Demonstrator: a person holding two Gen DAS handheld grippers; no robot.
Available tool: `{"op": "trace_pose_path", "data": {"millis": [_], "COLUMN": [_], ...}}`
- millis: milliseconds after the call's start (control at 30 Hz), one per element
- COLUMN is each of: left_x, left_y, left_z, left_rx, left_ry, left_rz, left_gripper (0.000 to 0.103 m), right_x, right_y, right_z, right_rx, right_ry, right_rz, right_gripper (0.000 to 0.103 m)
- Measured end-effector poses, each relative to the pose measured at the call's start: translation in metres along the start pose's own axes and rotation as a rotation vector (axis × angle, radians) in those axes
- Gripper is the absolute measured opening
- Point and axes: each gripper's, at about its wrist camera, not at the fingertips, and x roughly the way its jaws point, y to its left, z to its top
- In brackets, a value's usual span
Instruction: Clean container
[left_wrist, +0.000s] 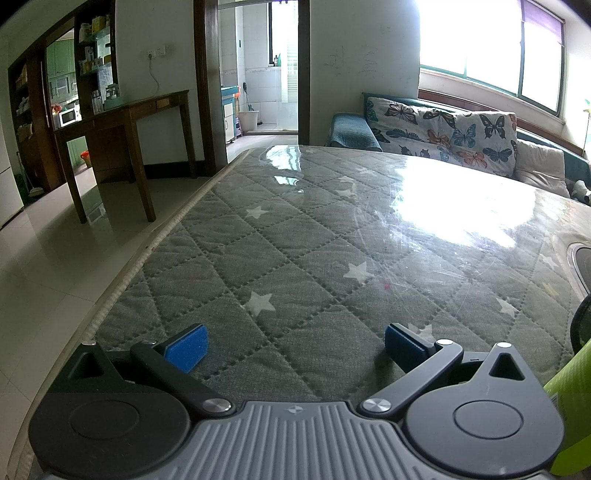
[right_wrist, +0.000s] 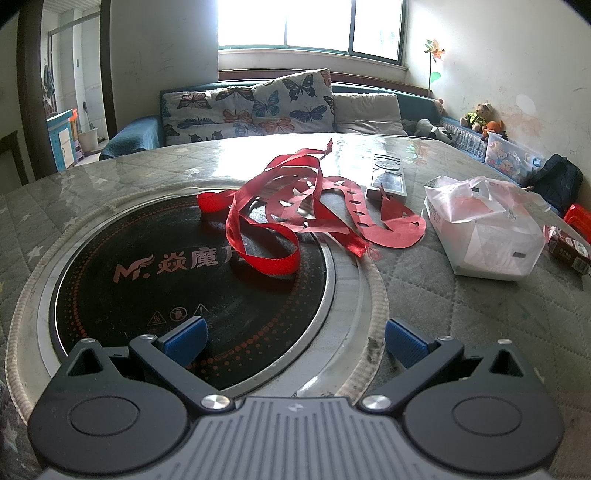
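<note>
Right gripper (right_wrist: 295, 341) sat nearest the lens, blue pads (right_wrist: 184, 341) spread wide, nothing between them. Just ahead of its left finger: black round induction cooktop (right_wrist: 147, 280) set flush in the table, steel ring around it. The task's container could not be identified with certainty in either view. Red ribbon (right_wrist: 266, 236) lay looped over the cooktop's far edge, straight ahead of the right gripper. Touching it, ahead and to the right: red paper cut-out strips (right_wrist: 373, 221). Beyond those, a flat remote-like device (right_wrist: 388, 184). Further right of the gripper, a white box in a thin plastic bag (right_wrist: 487, 236), then a small dark red carton (right_wrist: 569, 251) at the frame edge.

Left gripper (left_wrist: 295, 347) also released, pads (left_wrist: 188, 347) wide apart, empty, over grey quilted star-print table cover (left_wrist: 280, 258) under a glossy clear sheet. A lime-green object (left_wrist: 569, 398) was cut off at its right edge; unidentifiable. Butterfly-print sofa (left_wrist: 443, 129) well beyond the table.
</note>
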Motion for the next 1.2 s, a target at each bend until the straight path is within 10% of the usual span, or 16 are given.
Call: {"op": "trace_pose_path", "data": {"millis": [1200], "left_x": [-0.026], "left_y": [-0.005], "left_z": [-0.016], "left_rx": [-0.025], "left_ry": [0.048], "left_rz": [0.024], "left_gripper": [0.103], "right_x": [0.001], "right_y": [0.000], "right_z": [0.000], "right_rx": [-0.004], "right_ry": [-0.001], "right_rz": [0.000], "right_gripper": [0.103]}}
